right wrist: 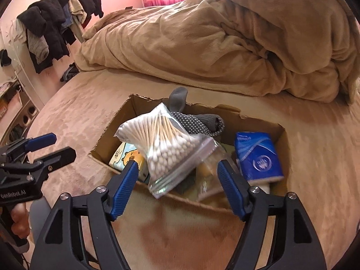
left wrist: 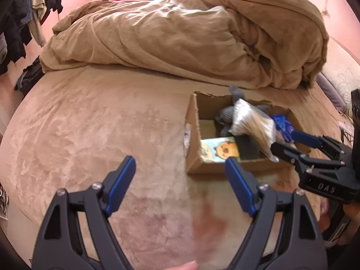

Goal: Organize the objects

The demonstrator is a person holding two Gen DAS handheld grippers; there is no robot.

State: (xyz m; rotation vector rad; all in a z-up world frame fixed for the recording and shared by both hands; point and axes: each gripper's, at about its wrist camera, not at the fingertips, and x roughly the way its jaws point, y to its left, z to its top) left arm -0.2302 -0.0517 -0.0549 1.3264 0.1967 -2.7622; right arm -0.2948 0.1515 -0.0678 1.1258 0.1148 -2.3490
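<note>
The bag of cotton swabs (right wrist: 166, 144) hides much of the cardboard box (right wrist: 258, 121) interior; its lower edge is blurred.

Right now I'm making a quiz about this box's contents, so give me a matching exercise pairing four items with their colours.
Things:
1. tissue pack
2. socks
3. cotton swab bag
4. cartoon packet

Colours:
A. grey, partly dotted
B. clear, with white tips inside
C. blue
D. pale green with an orange character

Pairs: 1-C, 2-A, 3-B, 4-D
</note>
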